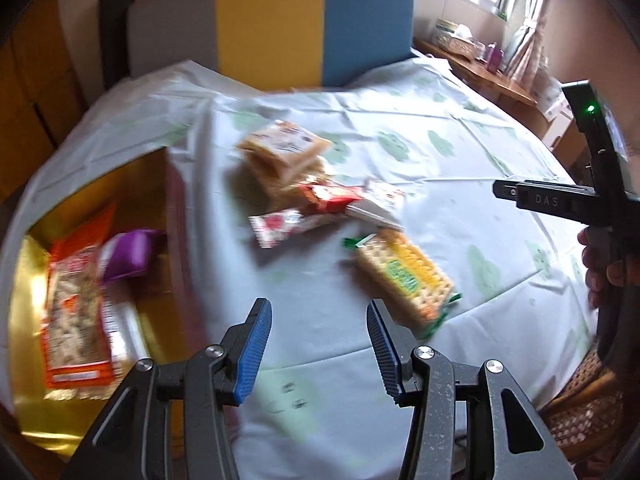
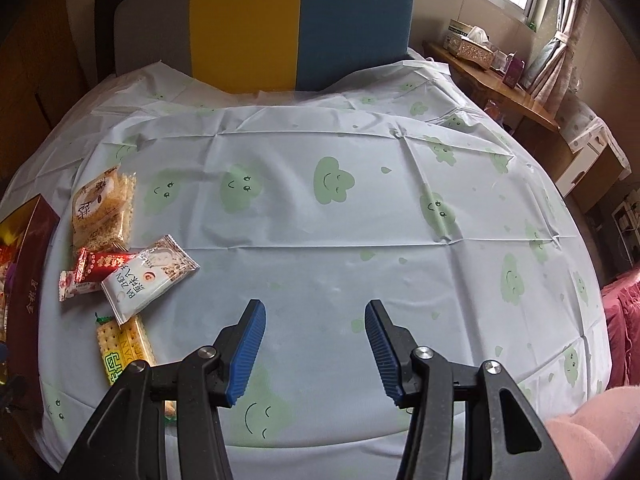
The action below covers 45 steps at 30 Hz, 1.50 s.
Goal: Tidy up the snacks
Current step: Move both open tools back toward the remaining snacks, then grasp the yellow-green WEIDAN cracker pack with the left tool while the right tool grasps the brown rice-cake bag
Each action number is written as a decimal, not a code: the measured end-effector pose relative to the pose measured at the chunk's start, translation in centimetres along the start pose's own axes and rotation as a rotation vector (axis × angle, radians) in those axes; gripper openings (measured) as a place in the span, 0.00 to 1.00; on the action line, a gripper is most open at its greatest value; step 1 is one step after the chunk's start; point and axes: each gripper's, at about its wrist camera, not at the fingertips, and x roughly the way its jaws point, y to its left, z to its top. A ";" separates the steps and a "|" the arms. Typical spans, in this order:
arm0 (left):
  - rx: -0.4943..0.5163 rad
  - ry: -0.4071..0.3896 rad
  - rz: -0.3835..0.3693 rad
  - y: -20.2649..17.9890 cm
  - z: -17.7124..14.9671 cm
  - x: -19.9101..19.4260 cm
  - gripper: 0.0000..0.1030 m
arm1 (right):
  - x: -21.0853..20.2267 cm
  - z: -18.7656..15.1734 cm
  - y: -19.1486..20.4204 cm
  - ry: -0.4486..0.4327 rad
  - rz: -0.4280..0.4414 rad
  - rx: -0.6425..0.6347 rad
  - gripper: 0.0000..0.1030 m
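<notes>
- Left gripper (image 1: 318, 312): jaws standing apart with nothing between the blue pads, hovering over the tablecloth (image 1: 440, 184); its view is blurring.
- Right gripper (image 2: 316, 314): jaws standing apart, gripping nothing, pointing down at a bare stretch of the cloth.
- Cracker pack (image 1: 404, 276), green and yellow: lying just beyond the left gripper's right finger, apart from it.
- Snack cluster: a red-and-white packet (image 1: 288, 226), a red bar (image 1: 330, 197), a white packet (image 2: 150, 278) and beige rice-cake packs (image 1: 286, 148) overlapping one another mid-table, left of the right gripper.
- Gold-lined box (image 1: 28, 320): sitting at the table's left edge, holding an orange snack bag (image 1: 76, 312) and a purple packet (image 1: 128, 256) side by side.
- Colour-block chair back (image 2: 260, 20): standing behind the table.
- A hand (image 1: 600, 272) is gripping the right gripper's handle at the left view's right edge.
</notes>
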 end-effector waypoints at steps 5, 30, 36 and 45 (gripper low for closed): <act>0.001 0.054 -0.042 -2.5 1.2 2.7 0.51 | 0.1 0.1 0.0 0.003 0.000 -0.002 0.51; 0.045 0.090 -0.074 -3.9 0.2 6.2 0.54 | 0.5 0.3 -0.7 0.015 0.029 0.030 0.52; 0.108 0.051 -0.020 -1.9 -2.9 3.9 0.55 | 0.9 0.1 -0.4 0.030 0.025 0.013 0.52; 0.127 0.047 -0.026 -1.3 -4.3 4.4 0.61 | 0.4 -0.6 3.5 0.050 0.249 -0.107 0.59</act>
